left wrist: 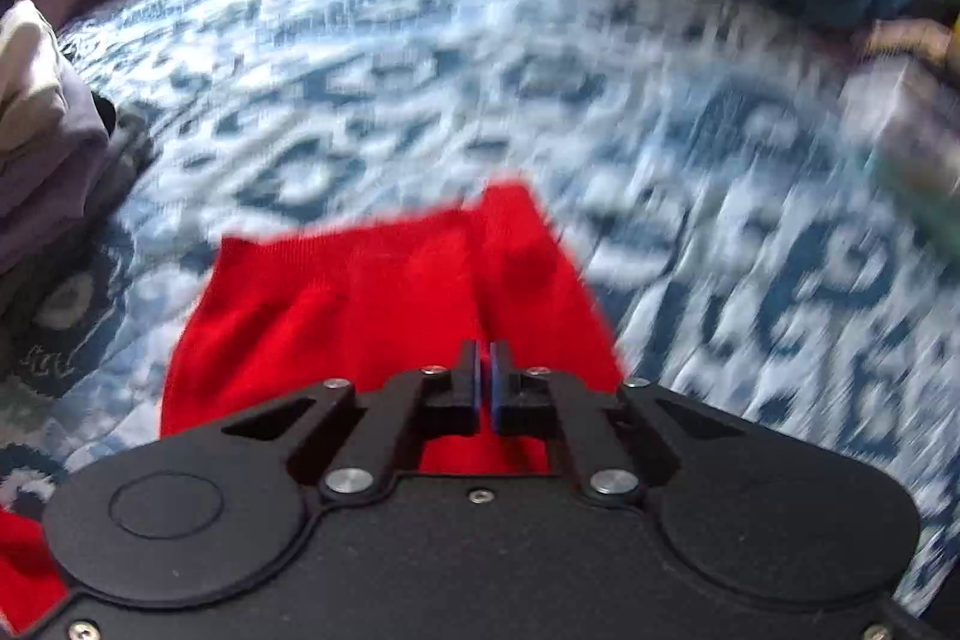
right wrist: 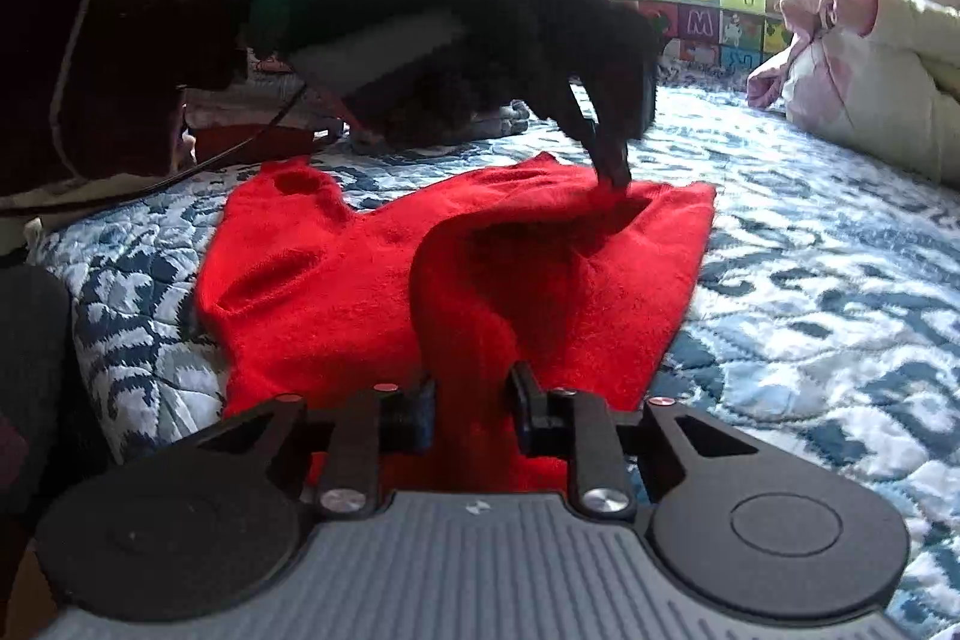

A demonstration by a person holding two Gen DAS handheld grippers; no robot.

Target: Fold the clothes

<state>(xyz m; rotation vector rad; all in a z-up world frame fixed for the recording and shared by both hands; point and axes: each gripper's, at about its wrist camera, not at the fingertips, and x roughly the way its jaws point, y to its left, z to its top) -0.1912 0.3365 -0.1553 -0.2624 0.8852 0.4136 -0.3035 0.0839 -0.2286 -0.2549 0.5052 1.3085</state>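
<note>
You're working a red knit (right wrist: 336, 280) lying on the bed (right wrist: 810, 280), on the blue-white quilt, partly flat with one layer lifted into a hump near the middle. Your left tongs (right wrist: 615, 175) are closed tight, tips pinching the knit's far edge in the right wrist view; in the left view the pads (left wrist: 497, 388) are sitting together over red fabric, too blurred to see cloth between them. Your right tongs (right wrist: 471, 406) are standing partly open with a bunched red fold rising between the jaws; whether the pads are pressing it, can't tell. Judging handling: it's looking soft, light, floppy, a bit stretchy, so it's likely sagging and dragging wherever unsupported, not slipping much. Best taking hold at hem or corner edges, both layers together, keeping the two grips apart so the fold line is staying straight. Other clothes (left wrist: 42, 130) are piled at the bed's edge.
</note>
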